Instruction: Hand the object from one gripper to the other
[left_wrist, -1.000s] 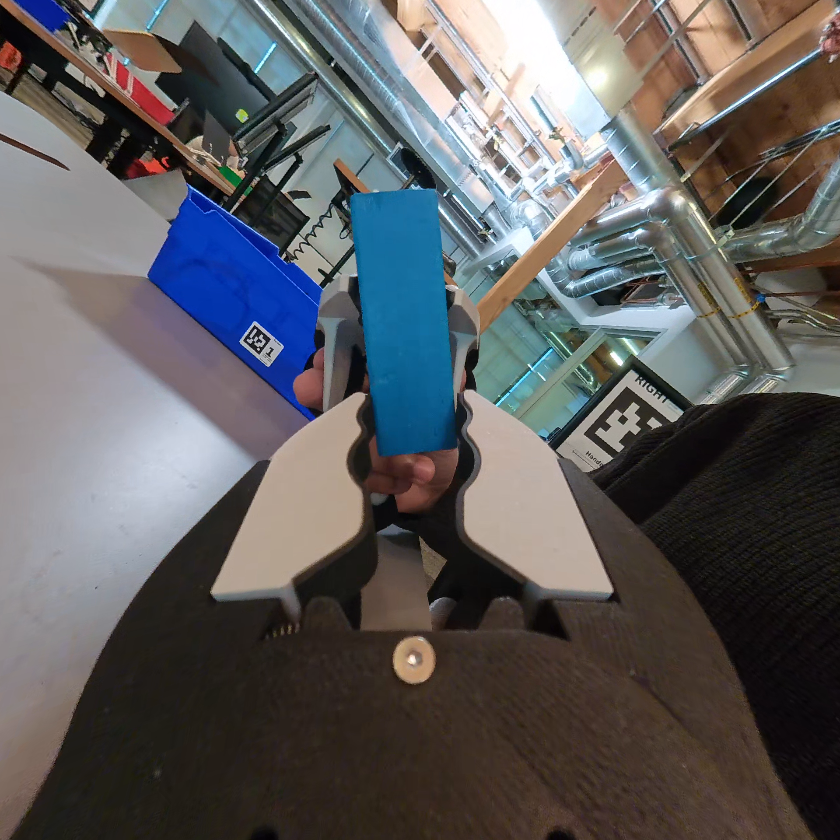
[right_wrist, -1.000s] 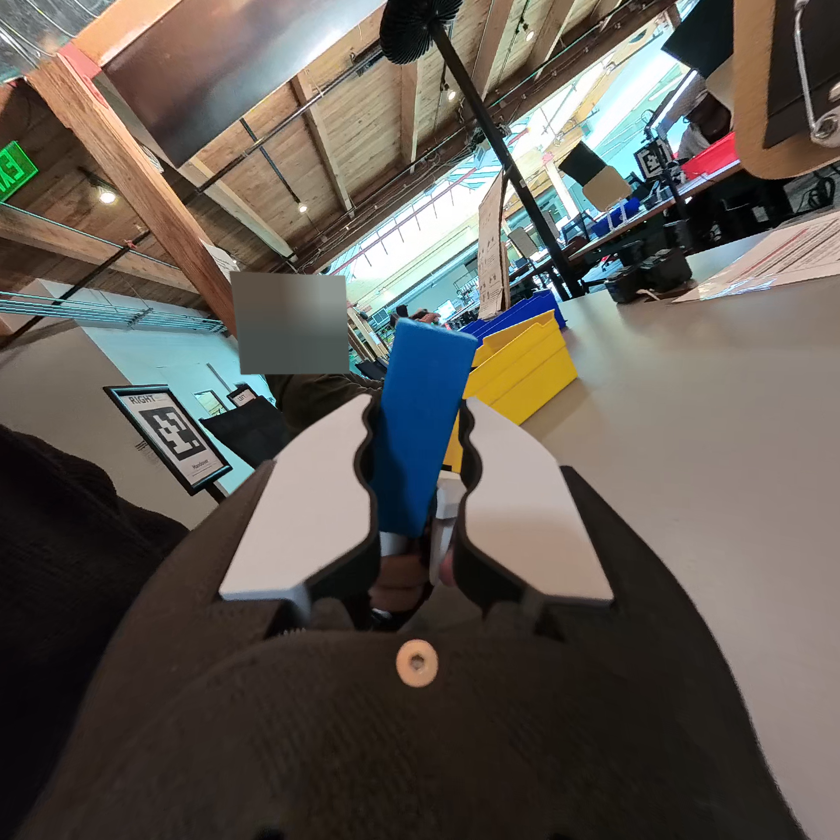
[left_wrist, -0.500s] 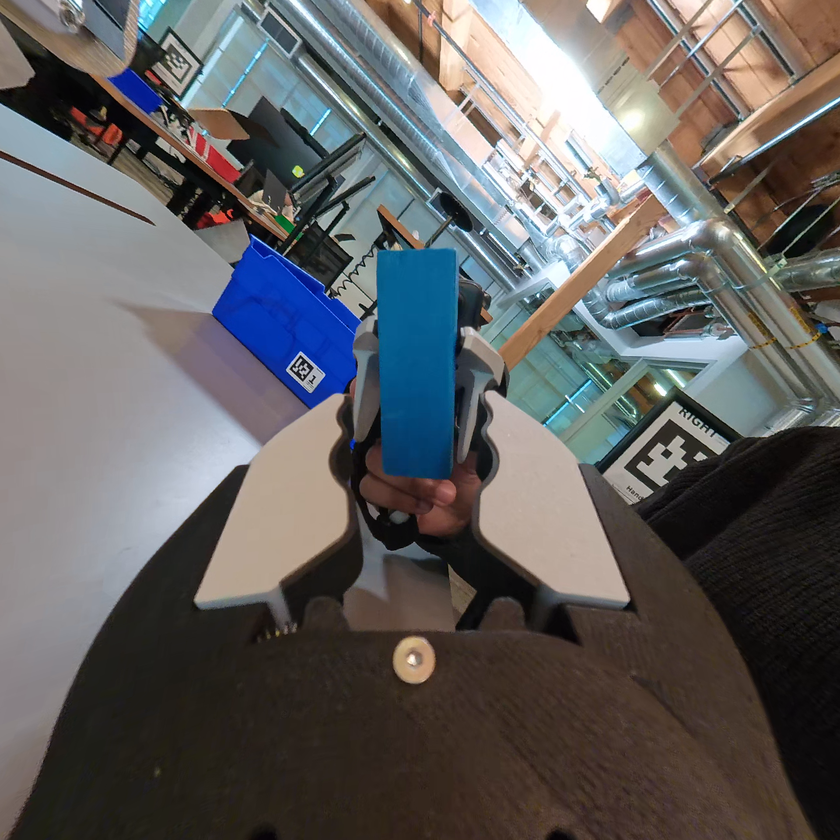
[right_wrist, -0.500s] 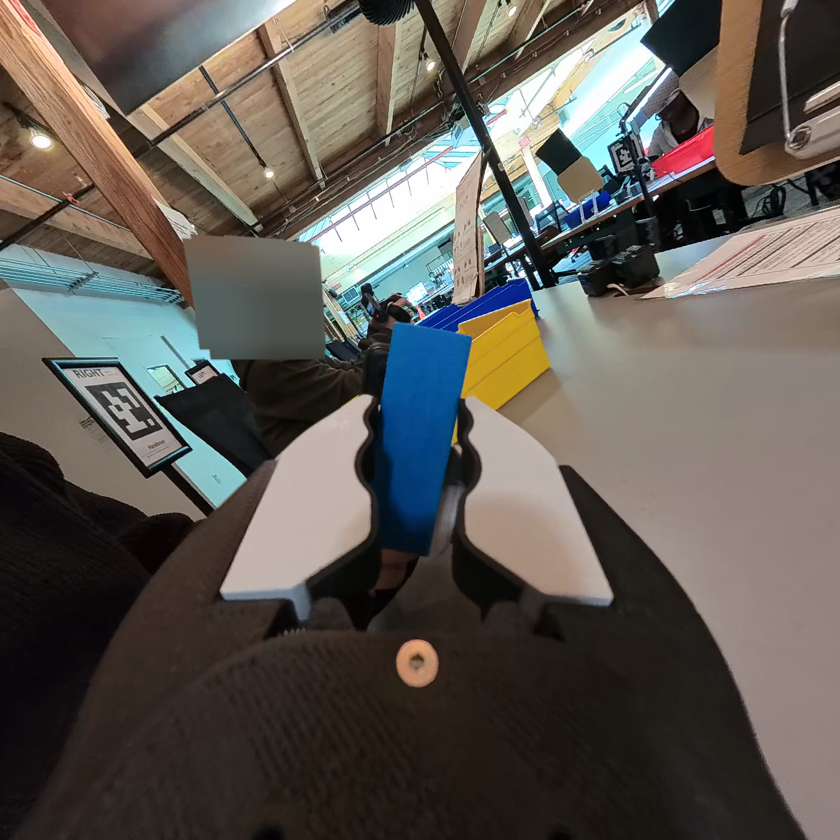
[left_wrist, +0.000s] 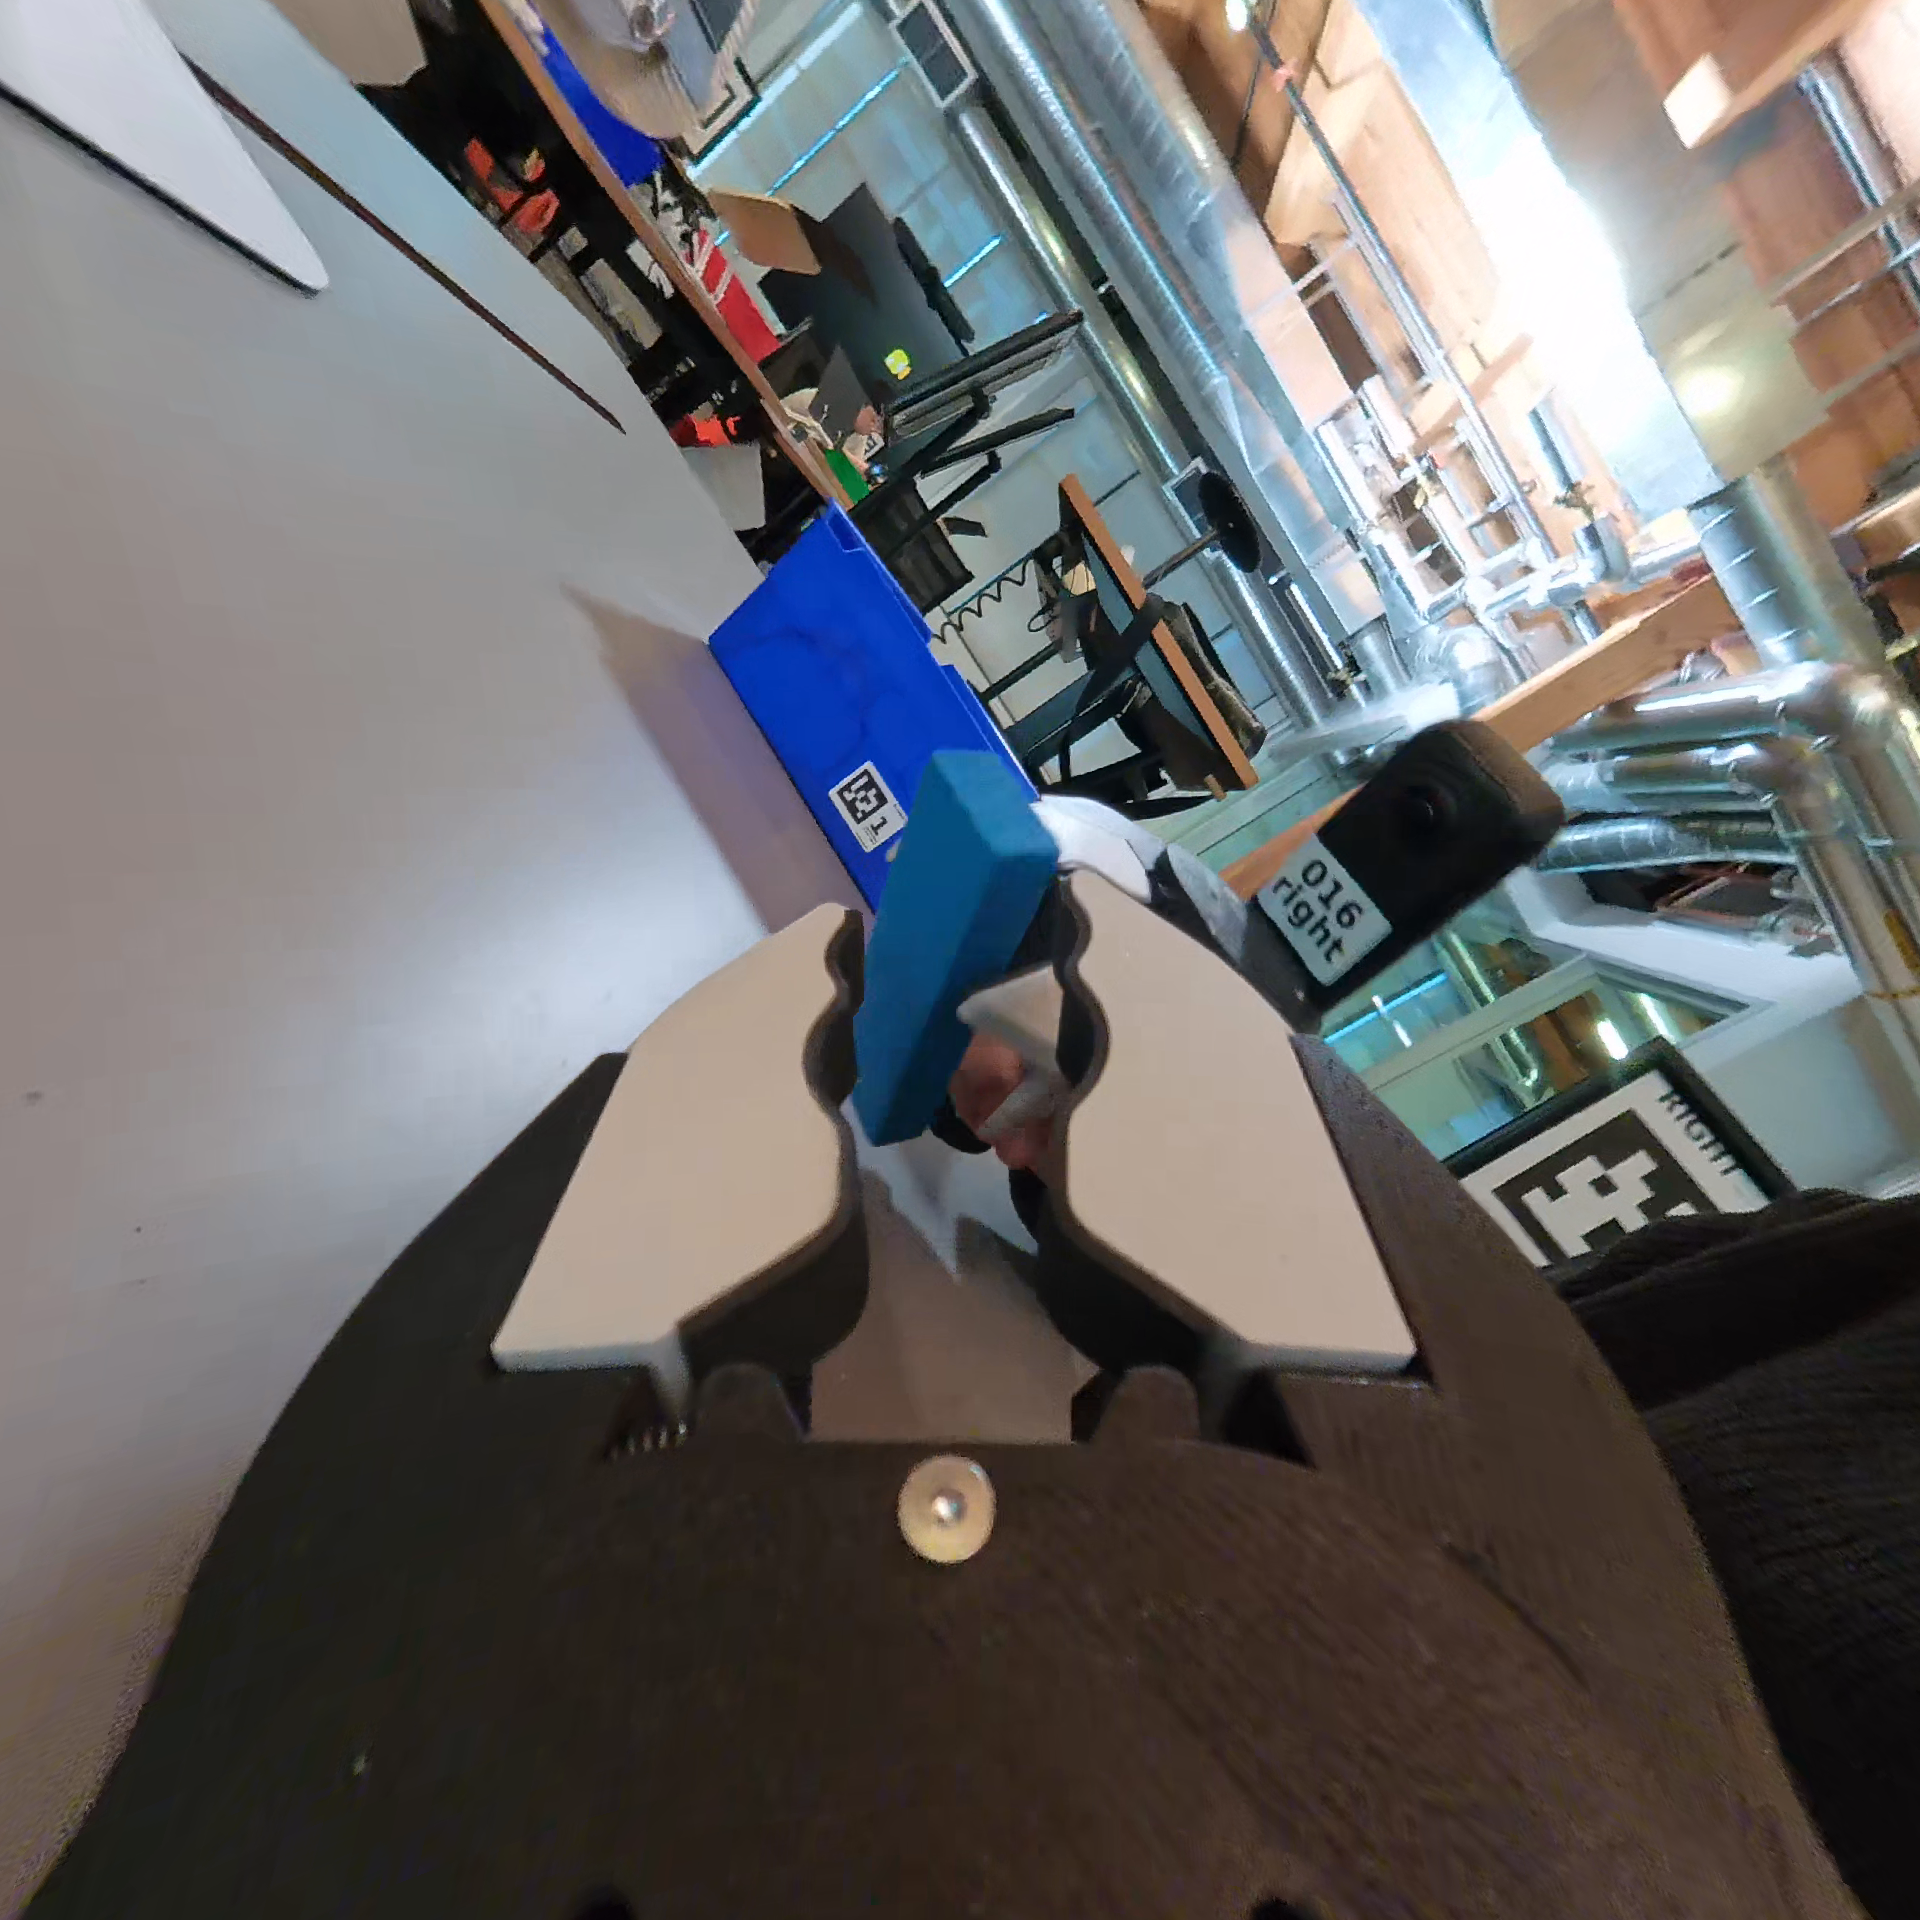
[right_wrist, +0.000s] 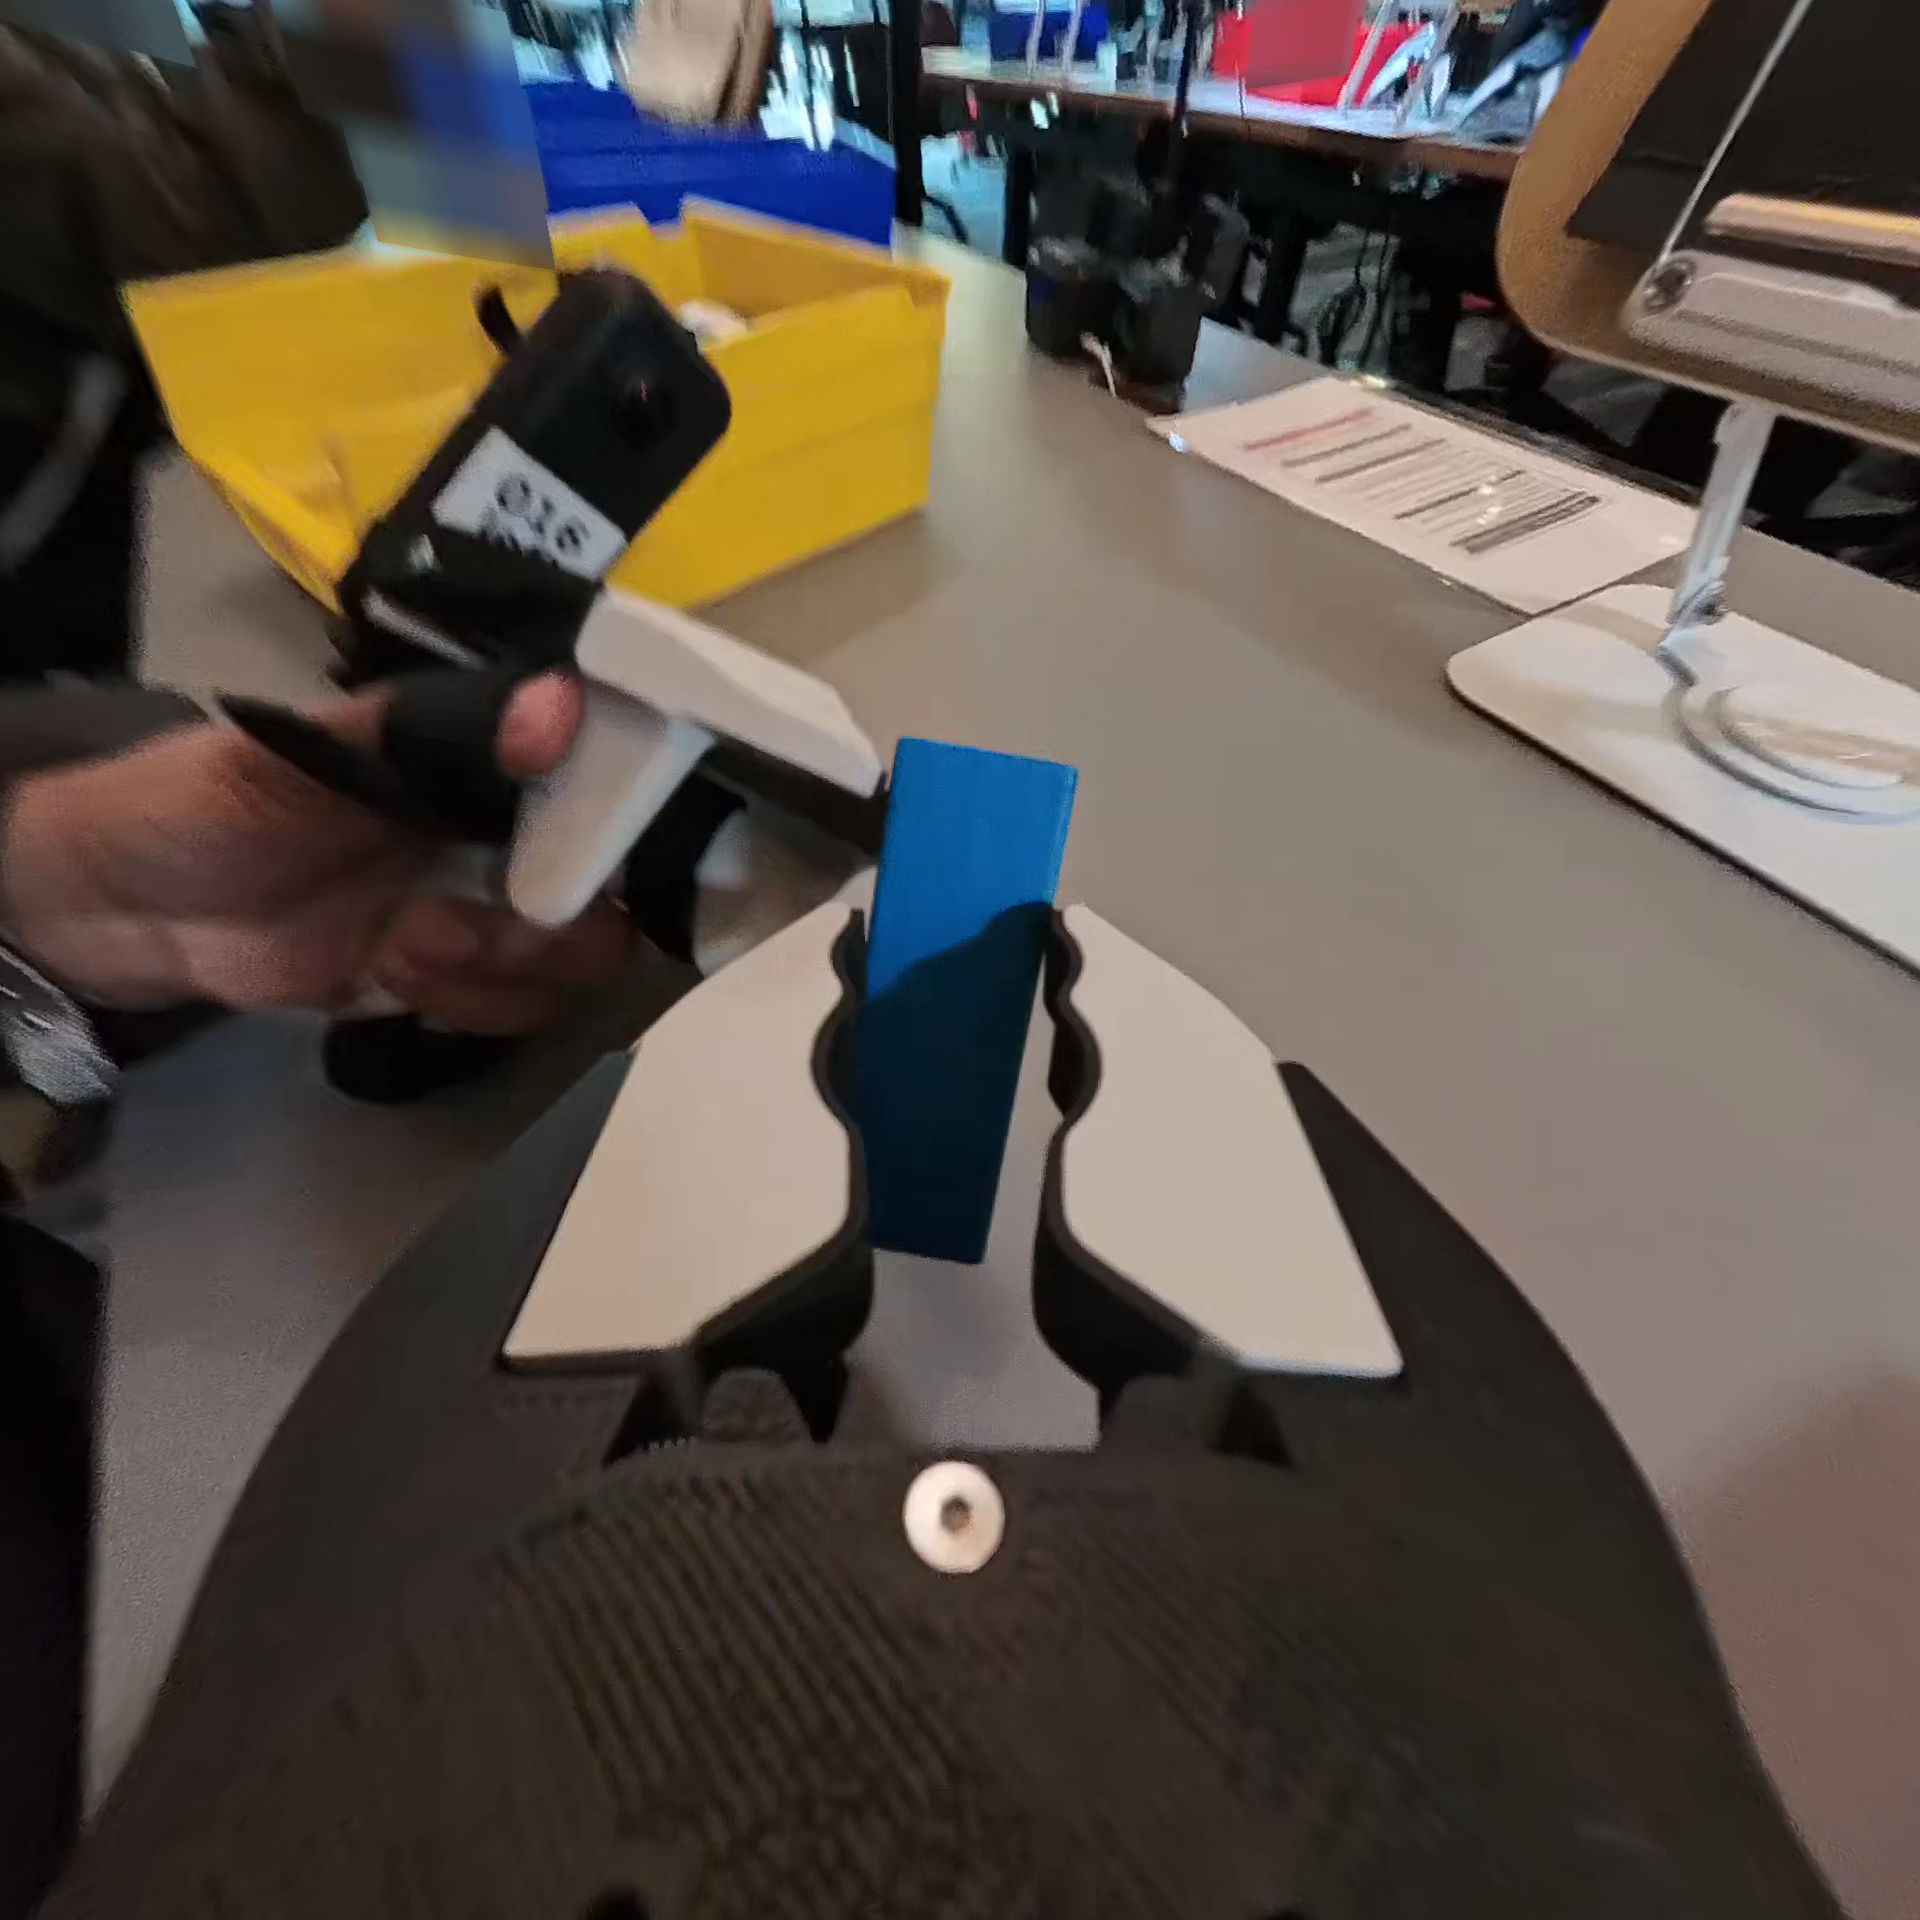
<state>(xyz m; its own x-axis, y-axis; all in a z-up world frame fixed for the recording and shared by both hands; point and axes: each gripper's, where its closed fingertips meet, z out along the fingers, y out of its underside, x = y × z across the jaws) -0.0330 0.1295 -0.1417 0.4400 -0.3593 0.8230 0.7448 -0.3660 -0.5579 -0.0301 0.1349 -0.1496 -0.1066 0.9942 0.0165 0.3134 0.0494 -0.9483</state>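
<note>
**Blue block in right jaws, left jaws released**

The right gripper (right_wrist: 961, 914) has its jaws clenched on the blue block (right_wrist: 961, 1039). The block sits between the two grey fingers, roughly upright and tilted slightly. Its top end sticks out past the fingertips and its lower end is down in the gap. The lower half is in shadow.

The left gripper (left_wrist: 956, 920) has its jaws spread and grips nothing. In the left wrist view the block shows beyond the gap, carried by the right gripper's pale fingers (left_wrist: 1003, 1013). I cannot tell whether it brushes the left inner finger edge.

In the right wrist view the left gripper is off to the left, blurred and held in a person's hand (right_wrist: 208, 852). One grey finger points toward the block, with its tip just beside the block's upper left corner. Contact is unclear. A black camera (right_wrist: 582, 416) with a white label sits on top of it.

Both grippers are up above the grey surface (right_wrist: 1299, 831), and the block is off it.

- A yellow bin (right_wrist: 810, 416) stands on the surface behind the left gripper.
- A printed paper sheet (right_wrist: 1423, 488) lies to the right.
- A white stand base (right_wrist: 1600, 675) sits at the far right.
- The left wrist view shows a blue bin (left_wrist: 831, 707) with a square tag at the surface edge, behind the block.
</note>
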